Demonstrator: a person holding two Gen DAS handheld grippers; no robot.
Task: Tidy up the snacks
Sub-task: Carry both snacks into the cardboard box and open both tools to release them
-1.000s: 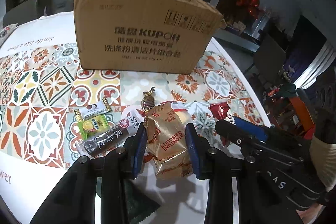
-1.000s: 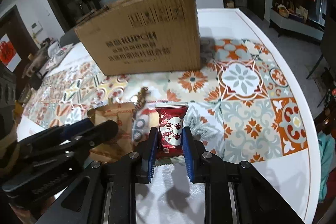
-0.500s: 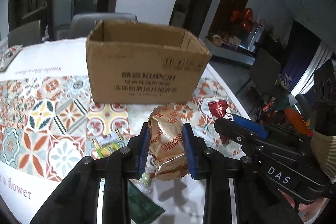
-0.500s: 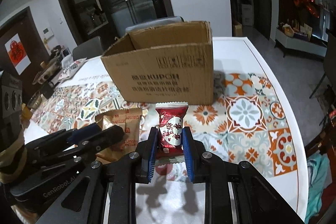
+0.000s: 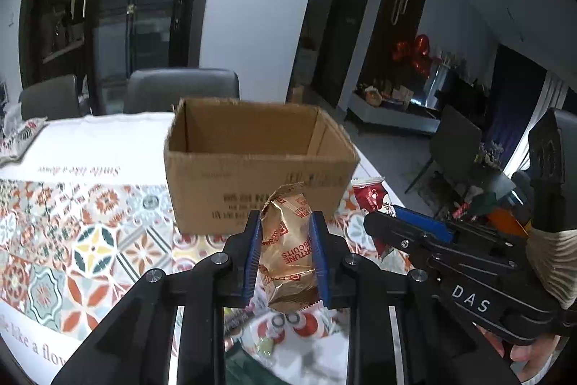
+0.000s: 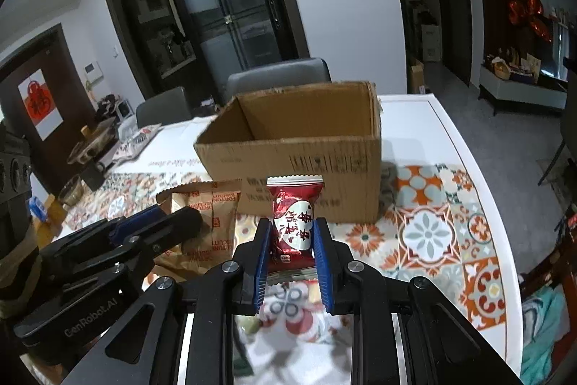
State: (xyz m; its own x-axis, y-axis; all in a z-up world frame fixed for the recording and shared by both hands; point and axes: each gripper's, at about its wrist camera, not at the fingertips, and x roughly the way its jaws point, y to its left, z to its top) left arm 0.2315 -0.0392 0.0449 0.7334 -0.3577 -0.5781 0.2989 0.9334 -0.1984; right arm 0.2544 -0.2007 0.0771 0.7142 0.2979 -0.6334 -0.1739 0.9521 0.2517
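My left gripper [image 5: 286,233] is shut on a gold biscuit packet [image 5: 288,251] and holds it in the air in front of an open cardboard box [image 5: 252,175]. My right gripper [image 6: 292,240] is shut on a red snack packet [image 6: 294,222], also raised in front of the box [image 6: 299,161]. The two grippers are side by side: the right one shows in the left wrist view [image 5: 375,222] with the red packet [image 5: 371,197], and the gold packet shows in the right wrist view [image 6: 212,215]. The box's visible inside walls are bare; its floor is hidden.
The box stands on a table with a patterned tile cloth [image 6: 432,233]. Blurred small snacks [image 5: 267,345] lie on the table below the grippers. Grey chairs [image 6: 277,78] stand behind the table. The table's right edge [image 6: 505,240] is close.
Both grippers have risen from the table with their packets, so the box's open top now shows. The other snacks stay on the cloth below.
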